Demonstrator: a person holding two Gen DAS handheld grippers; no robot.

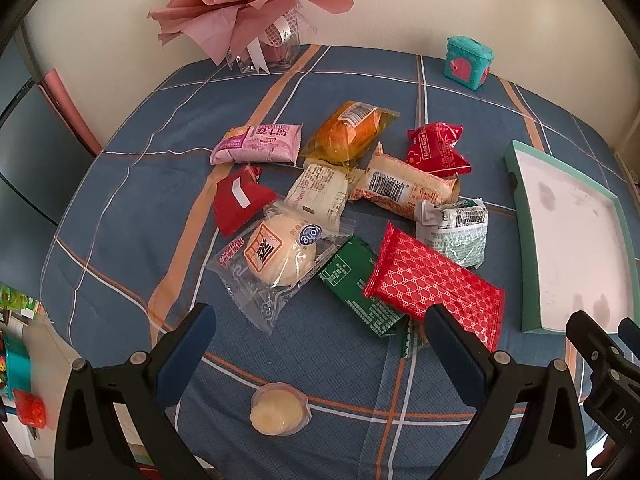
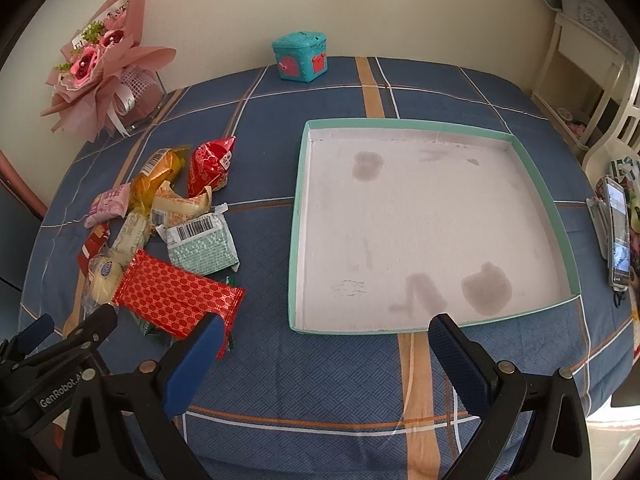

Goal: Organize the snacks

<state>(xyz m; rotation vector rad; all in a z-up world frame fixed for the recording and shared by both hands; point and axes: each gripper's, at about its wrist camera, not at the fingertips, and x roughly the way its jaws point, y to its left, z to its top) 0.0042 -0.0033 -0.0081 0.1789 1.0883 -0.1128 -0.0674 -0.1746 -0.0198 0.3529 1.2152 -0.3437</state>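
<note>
A pile of wrapped snacks lies on the blue plaid tablecloth: a red patterned packet [image 1: 436, 284] [image 2: 176, 298], a green packet [image 1: 356, 284], a clear-wrapped round bun [image 1: 276, 252], a pink packet [image 1: 258, 144], an orange bread packet [image 1: 352, 130] and several others. A small jelly cup [image 1: 280, 410] sits alone near the front. A shallow teal-rimmed tray [image 2: 298, 216] [image 1: 520, 208] with a stained white floor stands to the right of the pile, with nothing in it. My left gripper [image 1: 320, 320] is open above the front of the pile. My right gripper [image 2: 326, 334] is open at the tray's near edge.
A pink flower bouquet in a glass vase [image 1: 240, 4] [image 2: 108, 76] stands at the back left. A small teal box [image 1: 468, 62] [image 2: 300, 56] stands at the back by the wall. A phone [image 2: 618, 236] lies at the table's right edge. A white chair [image 2: 580, 72] is beyond.
</note>
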